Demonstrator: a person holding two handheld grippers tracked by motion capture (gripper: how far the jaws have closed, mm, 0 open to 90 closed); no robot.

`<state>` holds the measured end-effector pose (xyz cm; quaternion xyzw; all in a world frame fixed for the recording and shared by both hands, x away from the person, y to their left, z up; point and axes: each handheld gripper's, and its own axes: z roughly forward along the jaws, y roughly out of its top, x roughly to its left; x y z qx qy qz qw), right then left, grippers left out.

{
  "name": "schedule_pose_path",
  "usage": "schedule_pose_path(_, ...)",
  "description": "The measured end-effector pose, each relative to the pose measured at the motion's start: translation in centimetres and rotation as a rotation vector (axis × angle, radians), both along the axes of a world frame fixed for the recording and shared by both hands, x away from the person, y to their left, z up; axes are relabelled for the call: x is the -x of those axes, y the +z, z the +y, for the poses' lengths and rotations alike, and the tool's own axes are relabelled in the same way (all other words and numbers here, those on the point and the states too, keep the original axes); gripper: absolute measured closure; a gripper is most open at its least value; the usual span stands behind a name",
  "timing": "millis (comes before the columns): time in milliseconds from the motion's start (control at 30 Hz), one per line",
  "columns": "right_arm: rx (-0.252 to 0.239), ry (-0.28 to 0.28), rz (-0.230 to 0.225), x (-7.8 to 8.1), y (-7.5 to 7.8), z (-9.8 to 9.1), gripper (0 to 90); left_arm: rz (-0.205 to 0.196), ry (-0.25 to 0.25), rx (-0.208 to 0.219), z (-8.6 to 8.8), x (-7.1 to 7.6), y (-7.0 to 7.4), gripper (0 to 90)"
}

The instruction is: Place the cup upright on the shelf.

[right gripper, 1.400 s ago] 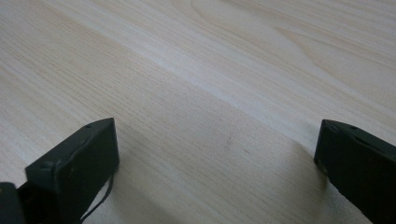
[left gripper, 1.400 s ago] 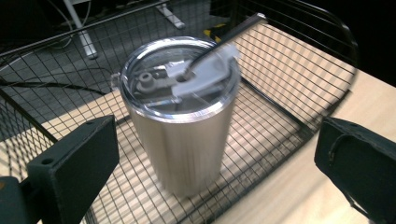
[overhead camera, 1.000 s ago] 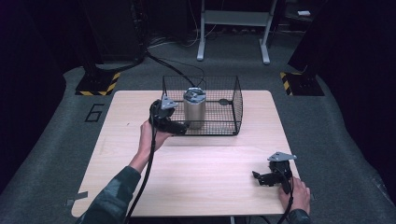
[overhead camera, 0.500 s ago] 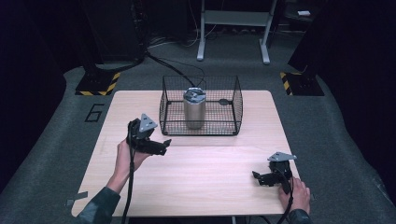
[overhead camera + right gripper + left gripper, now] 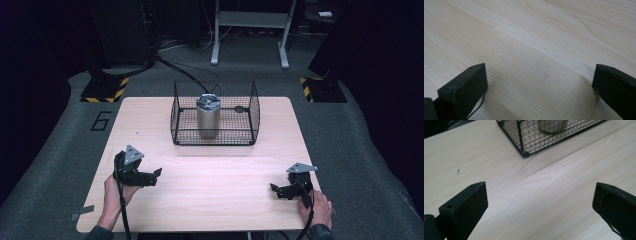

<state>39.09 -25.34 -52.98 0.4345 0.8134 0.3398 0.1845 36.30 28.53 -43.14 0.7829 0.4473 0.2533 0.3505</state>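
Observation:
A silver metal cup (image 5: 208,117) stands upright inside a black wire basket (image 5: 250,110) at the back middle of the wooden table (image 5: 210,185). My left gripper (image 5: 156,175) hovers over the table's front left, open and empty, well in front of the basket. In the left gripper view its jaws stand wide apart, with the basket's corner (image 5: 524,152) and the cup's base (image 5: 551,126) ahead. My right gripper (image 5: 274,190) rests near the front right edge, open, holding nothing. In the right gripper view only bare wood (image 5: 536,50) lies between the jaws.
A small dark object (image 5: 240,108) lies on the basket floor right of the cup. Hazard-striped stand bases (image 5: 105,90) and a metal frame (image 5: 250,35) stand on the floor beyond the table. Cables trail from each gripper toward the person.
My left gripper has pulled back from beside the basket toward the table's front left, leaving the cup standing in the basket. The right gripper has not moved.

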Motion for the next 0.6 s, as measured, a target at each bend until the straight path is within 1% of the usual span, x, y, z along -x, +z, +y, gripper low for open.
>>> schedule_pose_path(100, 0.000, -0.001, 0.000, 0.0, 0.0, 0.0, 0.0, 0.016, 0.037, 0.008, 1.1, 0.7, -1.1, 0.3)
schedule_pose_path(233, -0.001, -0.001, 0.000, 0.0, 0.0, 0.0, 0.0, 0.039, 0.085, -0.011, 2.4, 1.2, -2.8, 0.3)
schedule_pose_path(267, 0.000, 0.000, 0.000, 0.0, 0.0, 0.0, 0.0, 0.044, 0.102, -0.013, 2.7, 1.2, -3.4, 0.2)
schedule_pose_path(333, 0.000, -0.001, 0.000, 0.0, 0.0, 0.0, 0.0, 0.051, 0.130, -0.004, 3.4, 1.1, -4.7, 0.2)
schedule_pose_path(400, 0.000, -0.001, -0.001, 0.0, 0.0, 0.0, 0.0, 0.090, 0.139, 0.014, 4.1, 1.0, -5.8, 0.2)
schedule_pose_path(467, -0.001, -0.001, 0.000, 0.0, 0.0, 0.0, 0.0, 0.104, 0.160, 0.015, 4.6, 0.9, -6.8, 0.2)
schedule_pose_path(500, 0.000, -0.001, 0.000, 0.0, 0.0, 0.0, 0.0, 0.118, 0.172, 0.015, 4.9, 0.8, -7.3, 0.2)
schedule_pose_path(567, -0.001, -0.001, 0.000, 0.0, 0.0, 0.0, 0.0, 0.130, 0.188, 0.023, 5.3, 0.7, -7.9, 0.2)
schedule_pose_path(600, 0.000, -0.001, 0.000, 0.0, 0.0, 0.0, 0.0, 0.127, 0.199, 0.026, 5.5, 0.7, -8.3, 0.1)
